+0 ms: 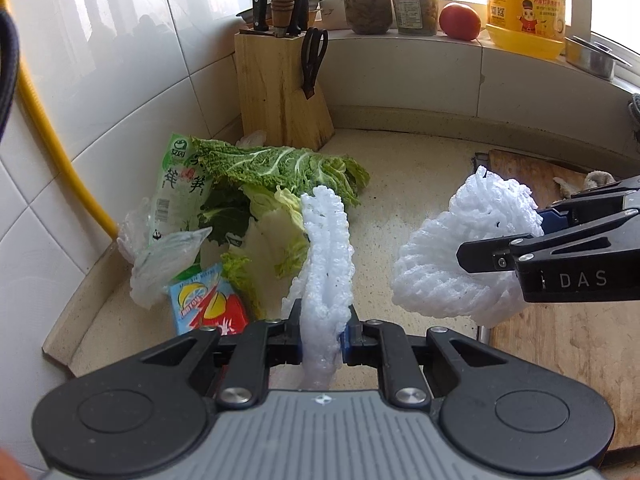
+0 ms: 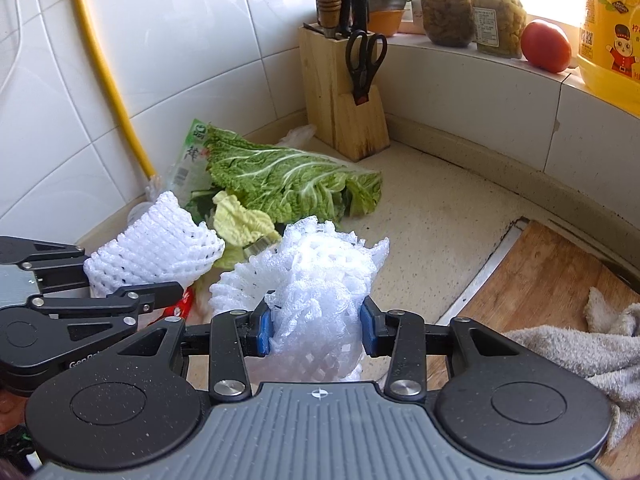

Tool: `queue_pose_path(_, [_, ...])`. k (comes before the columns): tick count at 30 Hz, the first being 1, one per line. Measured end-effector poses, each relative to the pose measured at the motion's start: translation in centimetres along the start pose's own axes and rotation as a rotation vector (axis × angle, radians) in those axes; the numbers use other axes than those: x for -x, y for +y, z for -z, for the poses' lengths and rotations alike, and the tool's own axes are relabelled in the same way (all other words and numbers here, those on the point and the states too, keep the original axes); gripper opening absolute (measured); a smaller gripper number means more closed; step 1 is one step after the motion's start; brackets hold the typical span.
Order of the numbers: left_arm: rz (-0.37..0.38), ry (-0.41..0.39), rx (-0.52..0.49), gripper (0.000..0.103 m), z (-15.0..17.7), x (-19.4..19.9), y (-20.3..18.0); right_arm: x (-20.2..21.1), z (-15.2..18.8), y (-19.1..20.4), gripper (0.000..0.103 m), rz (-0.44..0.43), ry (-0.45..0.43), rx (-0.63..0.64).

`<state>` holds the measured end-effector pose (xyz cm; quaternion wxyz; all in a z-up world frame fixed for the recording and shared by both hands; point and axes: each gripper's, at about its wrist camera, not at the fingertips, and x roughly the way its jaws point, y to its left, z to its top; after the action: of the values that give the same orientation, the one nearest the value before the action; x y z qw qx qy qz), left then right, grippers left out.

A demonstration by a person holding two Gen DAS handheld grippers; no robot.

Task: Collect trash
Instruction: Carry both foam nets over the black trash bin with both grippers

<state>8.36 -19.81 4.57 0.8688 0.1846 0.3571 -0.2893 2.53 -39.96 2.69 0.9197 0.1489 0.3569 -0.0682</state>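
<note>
While both grippers clamp foam nets, L (image 1: 320, 334) & R (image 2: 316, 330), speckled counter (image 1: 416, 184) w/ cabbage leaves (image 1: 280, 168), tiled walls (image 1: 120, 80).

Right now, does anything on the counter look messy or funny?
Yes. Cabbage leaves lie loose on the counter in the corner, mixed with a green wrapper and a crumpled clear bag. It looks like a scrap pile, not tidy food.

Foam fruit nets (image 1: 326, 256) (image 2: 320, 280): white, soft mesh. Gripper bodies: matt black plastic, blue pads (image 2: 264, 330). Knife block (image 1: 280, 92) at 12 o'clock: raw wood. Wall tiles (image 1: 120, 72) showing gloss. Counter (image 1: 416, 184): speckled stone. Towel (image 2: 580, 352) at 3 o'clock: rough cloth.
</note>
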Motion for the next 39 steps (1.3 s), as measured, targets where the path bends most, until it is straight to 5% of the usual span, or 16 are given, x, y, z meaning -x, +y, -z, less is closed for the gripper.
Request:
queue_pose_path(21, [0.01,0.026,0.065,0.014,4.8,2.7,0.9,1.0,2.8,0.8,0.048,-0.041,0.052,0.019])
queue_pose_path(39, [-0.061,0.02,0.153,0.014,11.6,8.0,6.4,1.9,5.9,9.2,0.048,-0.104,0.108,0.087])
